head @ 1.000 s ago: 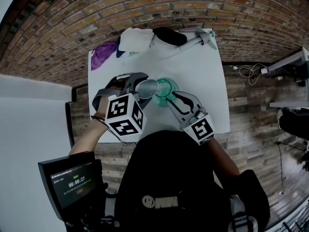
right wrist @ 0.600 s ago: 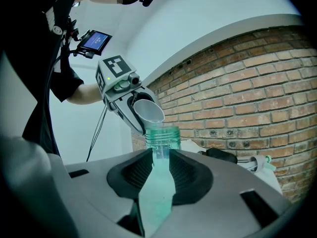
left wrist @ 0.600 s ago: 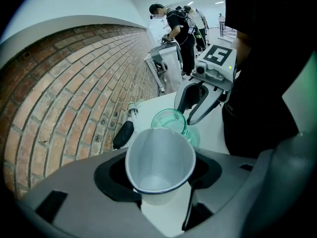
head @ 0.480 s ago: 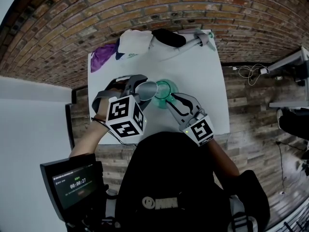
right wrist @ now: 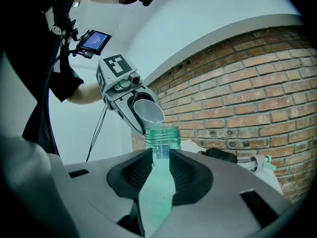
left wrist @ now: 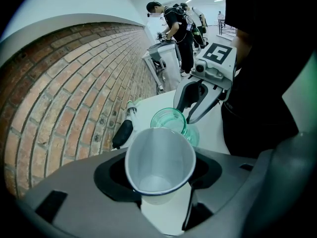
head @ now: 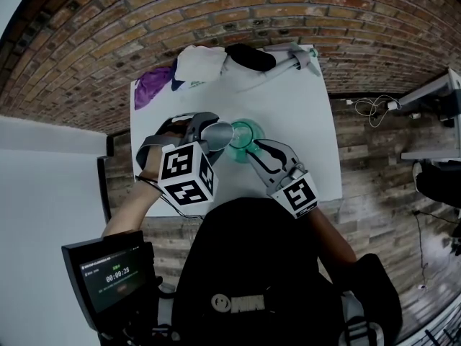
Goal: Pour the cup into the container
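A white paper cup [left wrist: 159,162] sits between the jaws of my left gripper [left wrist: 161,175], which is shut on it. The cup is tipped with its rim over the mouth of the green see-through container [left wrist: 171,122]. Its inside looks empty. In the right gripper view the container [right wrist: 162,142] stands upright on the white table, with my right gripper [right wrist: 161,165] shut on its body. The cup [right wrist: 148,110] hangs just above its threaded neck. From the head view, cup [head: 218,131] and container [head: 246,135] meet mid-table between the left gripper [head: 215,134] and the right gripper [head: 251,148].
At the table's [head: 306,121] far end lie a purple cloth [head: 150,83], a white cloth [head: 202,58], a black object [head: 252,55] and a grey tool [head: 297,56]. A brick wall runs behind. A small screen [head: 112,274] sits at lower left. People [left wrist: 173,24] stand in the background.
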`<move>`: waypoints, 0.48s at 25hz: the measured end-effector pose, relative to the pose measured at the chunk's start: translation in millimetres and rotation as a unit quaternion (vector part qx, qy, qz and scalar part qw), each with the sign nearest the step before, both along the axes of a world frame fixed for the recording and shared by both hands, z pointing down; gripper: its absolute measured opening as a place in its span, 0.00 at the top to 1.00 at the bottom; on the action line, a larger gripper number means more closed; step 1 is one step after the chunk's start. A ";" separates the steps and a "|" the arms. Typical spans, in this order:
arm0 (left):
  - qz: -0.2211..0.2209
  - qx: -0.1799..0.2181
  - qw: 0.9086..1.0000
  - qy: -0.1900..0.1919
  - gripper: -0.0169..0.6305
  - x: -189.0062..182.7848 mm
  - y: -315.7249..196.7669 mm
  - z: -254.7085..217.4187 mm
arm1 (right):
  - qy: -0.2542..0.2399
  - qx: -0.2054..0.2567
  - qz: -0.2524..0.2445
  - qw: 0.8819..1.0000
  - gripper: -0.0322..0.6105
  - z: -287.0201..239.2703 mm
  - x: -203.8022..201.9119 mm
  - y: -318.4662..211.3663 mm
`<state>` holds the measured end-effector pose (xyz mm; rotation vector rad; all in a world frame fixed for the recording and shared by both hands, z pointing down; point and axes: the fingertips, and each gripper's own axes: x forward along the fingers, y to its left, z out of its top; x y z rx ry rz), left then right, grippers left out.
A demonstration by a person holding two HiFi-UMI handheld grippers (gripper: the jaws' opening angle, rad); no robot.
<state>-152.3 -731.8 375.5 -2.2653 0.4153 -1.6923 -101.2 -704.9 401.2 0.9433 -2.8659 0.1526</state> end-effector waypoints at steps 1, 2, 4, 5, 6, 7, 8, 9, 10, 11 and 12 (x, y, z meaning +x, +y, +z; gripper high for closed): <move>0.000 0.000 1.000 -0.001 0.56 -0.1 0.0 0.1 | 0.000 0.000 0.000 1.000 0.78 -0.1 -0.1 0.0; 0.000 0.001 1.000 -0.001 0.56 -0.4 -0.1 0.2 | 0.000 0.000 0.001 1.000 0.79 -0.1 -0.3 -0.1; -0.001 -0.001 1.000 -0.001 0.56 -0.9 -0.3 0.7 | 0.000 0.001 0.000 1.000 0.78 0.2 -0.7 -0.2; -0.001 -0.002 1.000 -0.001 0.56 -1.0 -0.2 1.0 | 0.000 0.002 0.000 1.000 0.78 0.5 -0.8 -0.2; -0.002 -0.002 1.000 -0.001 0.56 -1.1 -0.1 1.2 | 0.000 0.002 0.000 1.000 0.78 0.8 -0.8 -0.1; -0.001 -0.002 1.000 -0.002 0.56 -1.2 0.0 1.4 | 0.000 0.001 0.000 1.000 0.78 0.8 -0.9 0.0; -0.001 -0.002 1.000 -0.004 0.56 -1.2 0.0 1.5 | -0.001 -0.001 0.002 1.000 0.78 0.5 -1.0 -0.1; -0.001 -0.002 1.000 -0.005 0.56 -1.3 -0.2 1.5 | -0.003 -0.003 0.003 1.000 0.78 0.0 -1.0 -0.3; -0.002 -0.002 1.000 -0.006 0.56 -1.4 -0.4 1.4 | -0.004 -0.004 0.004 1.000 0.79 -0.4 -1.1 -0.5; -0.002 -0.002 1.000 -0.006 0.56 -1.5 -0.5 1.5 | -0.005 -0.004 0.004 1.000 0.78 -0.4 -1.1 -0.6; -0.003 -0.001 1.000 -0.007 0.56 -1.6 -0.6 1.6 | -0.004 -0.003 0.003 1.000 0.78 0.0 -1.2 -0.6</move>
